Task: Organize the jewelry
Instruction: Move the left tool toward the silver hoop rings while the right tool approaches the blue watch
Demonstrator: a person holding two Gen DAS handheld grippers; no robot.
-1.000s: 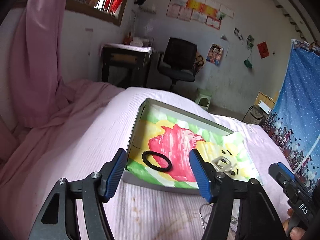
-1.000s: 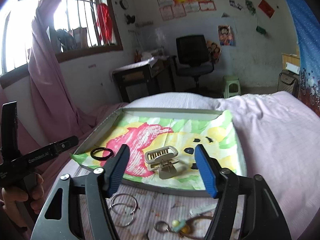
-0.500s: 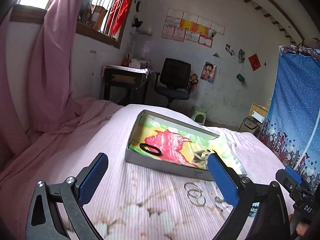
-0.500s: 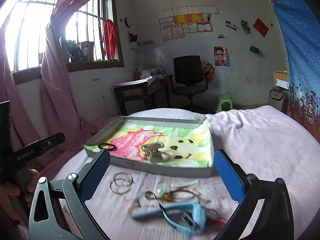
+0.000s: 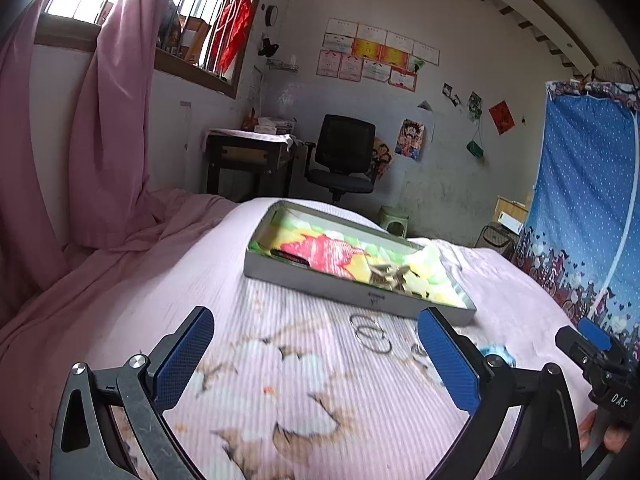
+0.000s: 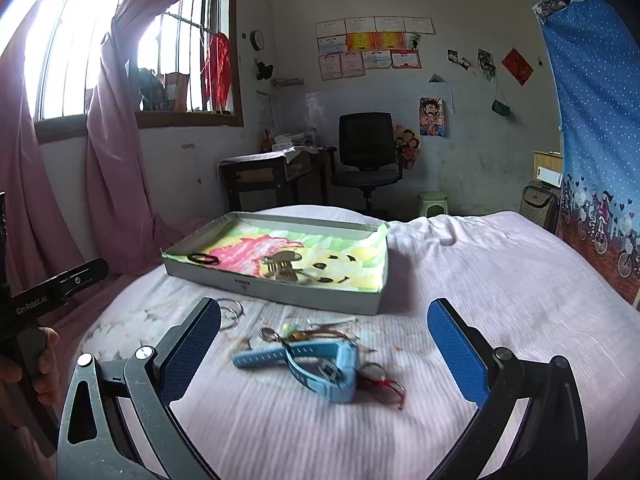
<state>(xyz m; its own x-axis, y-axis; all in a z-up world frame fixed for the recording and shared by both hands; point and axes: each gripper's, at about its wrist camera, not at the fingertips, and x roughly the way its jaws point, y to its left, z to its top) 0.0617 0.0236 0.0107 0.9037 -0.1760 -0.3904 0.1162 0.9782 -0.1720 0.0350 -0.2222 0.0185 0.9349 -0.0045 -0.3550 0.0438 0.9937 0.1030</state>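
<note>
A shallow grey box (image 5: 360,300) lined with bright painted paper lies on the pink bed. A black hair tie (image 6: 203,259) and a beige claw clip (image 6: 280,266) lie inside it. In front of the box, on the sheet, are two metal rings (image 5: 370,334), a blue watch (image 6: 320,364), a small keyring cluster (image 6: 304,330) and a thin red cord loop (image 6: 384,384). My left gripper (image 5: 315,316) hovers open over the sheet short of the rings, holding nothing. My right gripper (image 6: 325,308) stands open just behind the watch, holding nothing.
The bed sheet (image 6: 480,280) spreads wide to the right of the box. A pink curtain (image 5: 100,140) hangs at the left. A desk (image 6: 272,172), an office chair (image 6: 366,152) and a green stool (image 6: 432,202) stand beyond the bed. A blue cloth (image 6: 600,140) hangs on the right.
Both grippers have drawn back from over the box toward the near side of the bed and their jaws have spread wide. The hair tie and claw clip stay in the box.
</note>
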